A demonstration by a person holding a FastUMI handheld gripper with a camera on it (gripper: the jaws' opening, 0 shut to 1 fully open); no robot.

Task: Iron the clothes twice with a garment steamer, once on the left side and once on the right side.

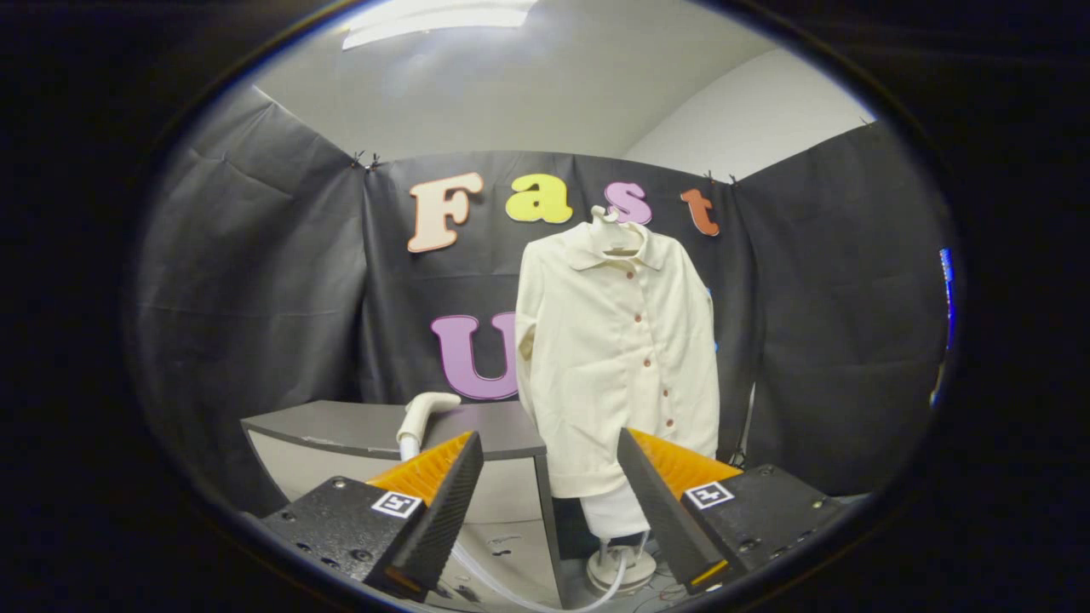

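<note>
The garment steamer's head (426, 407) is what I need first: a pale, curved nozzle sticking up beside the grey table (341, 426), just beyond my left finger and off to the left of the line I am pointing along. Its hose (502, 587) runs down and trails across the floor under my fingers toward a round base (626, 569) below the clothes. My gripper (549, 494) is spread wide and holds nothing, both fingers apart with open air between them. The cream shirt (617, 340) hangs upright on a hanger (615, 228) ahead of me, its long axis vertical, buttons running down the front, and it sits beyond the fingers, a little toward the right one. So I judge the next move is a swing left and forward to bring the nozzle's neck between my fingers; neither ironing pass looks begun. The booth's black wall (255, 281) stands behind it all.
</note>
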